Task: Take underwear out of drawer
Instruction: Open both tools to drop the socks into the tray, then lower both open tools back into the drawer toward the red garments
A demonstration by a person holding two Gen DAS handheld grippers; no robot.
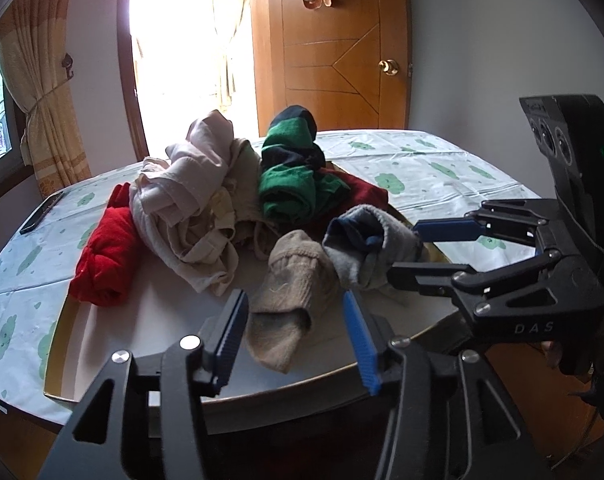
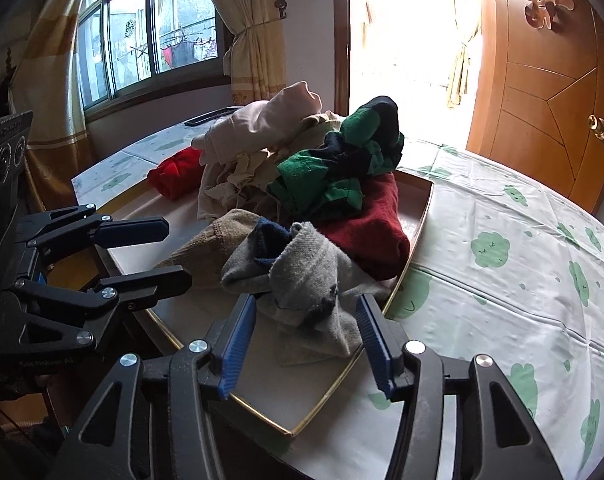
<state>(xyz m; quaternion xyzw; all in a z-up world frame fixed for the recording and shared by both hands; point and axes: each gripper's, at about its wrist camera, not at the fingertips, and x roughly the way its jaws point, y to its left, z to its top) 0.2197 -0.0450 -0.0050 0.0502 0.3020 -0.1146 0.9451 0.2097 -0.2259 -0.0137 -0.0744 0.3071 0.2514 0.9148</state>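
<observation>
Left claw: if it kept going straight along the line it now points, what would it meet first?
Most likely the beige sock, which lies in the tray directly between and ahead of the left claw's open fingers. Depth is hard to judge; the pads do not appear to press it.

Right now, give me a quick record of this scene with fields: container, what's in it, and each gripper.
container: shallow drawer on the cloud-print tablecloth
contents: beige sock, grey sock, green-and-black garment, cream pile, red roll, dark red cloth
left gripper: open, beige sock between its fingers, not pinched
right gripper: open, grey sock between its fingers, not pinched
</observation>
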